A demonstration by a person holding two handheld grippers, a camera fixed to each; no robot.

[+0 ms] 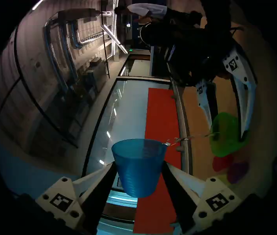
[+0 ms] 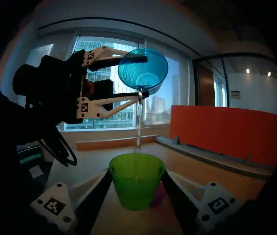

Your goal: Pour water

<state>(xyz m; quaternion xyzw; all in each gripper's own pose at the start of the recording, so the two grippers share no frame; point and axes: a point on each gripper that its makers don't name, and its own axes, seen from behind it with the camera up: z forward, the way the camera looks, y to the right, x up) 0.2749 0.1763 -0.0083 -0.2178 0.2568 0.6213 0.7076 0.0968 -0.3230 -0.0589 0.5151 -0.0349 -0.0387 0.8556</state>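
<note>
My left gripper [image 1: 139,172] is shut on a blue cup [image 1: 139,172], tipped over on its side. In the right gripper view that blue cup [image 2: 143,69] hangs high, held by the left gripper [image 2: 138,76], and a thin stream of water [image 2: 138,125] falls from its rim. The stream lands in a green cup [image 2: 136,180] that my right gripper [image 2: 136,184] is shut on, upright just above the wooden table [image 2: 201,168]. In the left gripper view the green cup [image 1: 226,135] sits between the right gripper's fingers [image 1: 244,98], with water [image 1: 185,138] crossing to it.
A purple cup [image 2: 158,196] stands behind the green one, and red and purple cups [image 1: 228,166] lie beyond it in the left gripper view. An orange partition [image 2: 232,131] runs along the table's right side. Large windows [image 2: 99,78] stand behind. A person's dark sleeve [image 2: 5,129] is at left.
</note>
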